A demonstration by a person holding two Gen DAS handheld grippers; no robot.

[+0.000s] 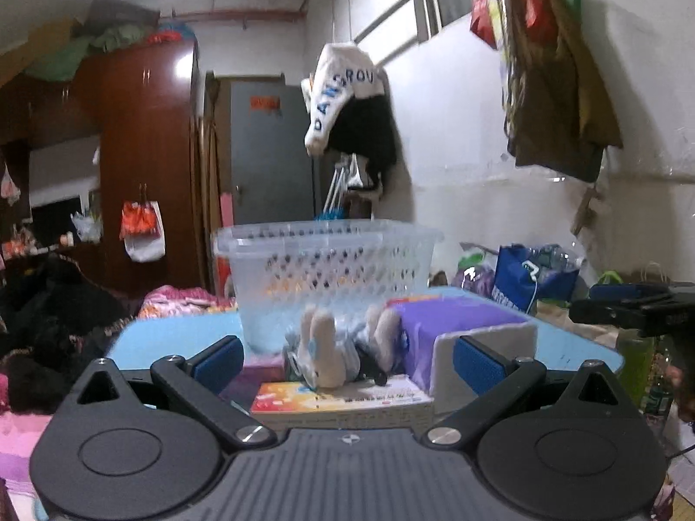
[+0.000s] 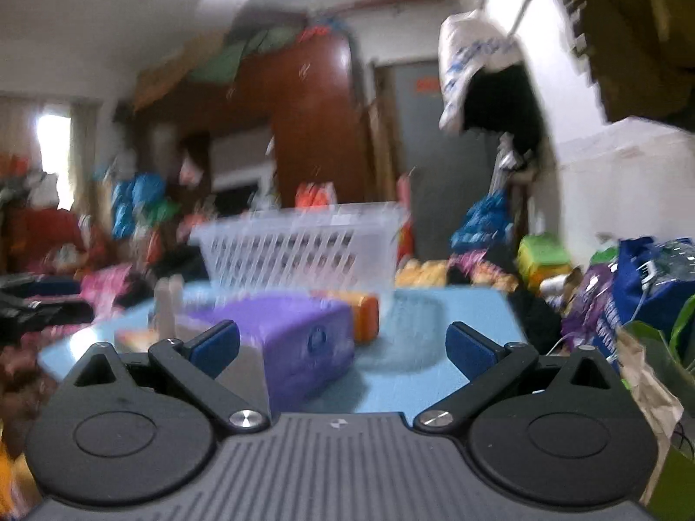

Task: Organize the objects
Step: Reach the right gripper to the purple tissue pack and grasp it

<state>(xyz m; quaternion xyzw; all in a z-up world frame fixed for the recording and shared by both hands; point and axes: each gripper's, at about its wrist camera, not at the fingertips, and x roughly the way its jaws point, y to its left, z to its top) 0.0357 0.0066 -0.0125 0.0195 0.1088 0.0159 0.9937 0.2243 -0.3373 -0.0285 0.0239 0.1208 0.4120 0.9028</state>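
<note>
Left gripper (image 1: 343, 358) and right gripper (image 2: 343, 347), jaws wide apart, empty; plush toy (image 1: 330, 347) lies on a book (image 1: 343, 399) before the basket (image 1: 325, 260) on the counter (image 1: 173, 334); best straddle the toy squarely before closing.

right wrist view: motion-blurred throughout | orange object (image 2: 367, 314) partly hidden behind purple box (image 2: 299, 343), kind unreadable | plush toy (image 1: 339, 347) covers basket (image 1: 325, 269) base and part of book (image 1: 343, 397) | book print too small to read
</note>
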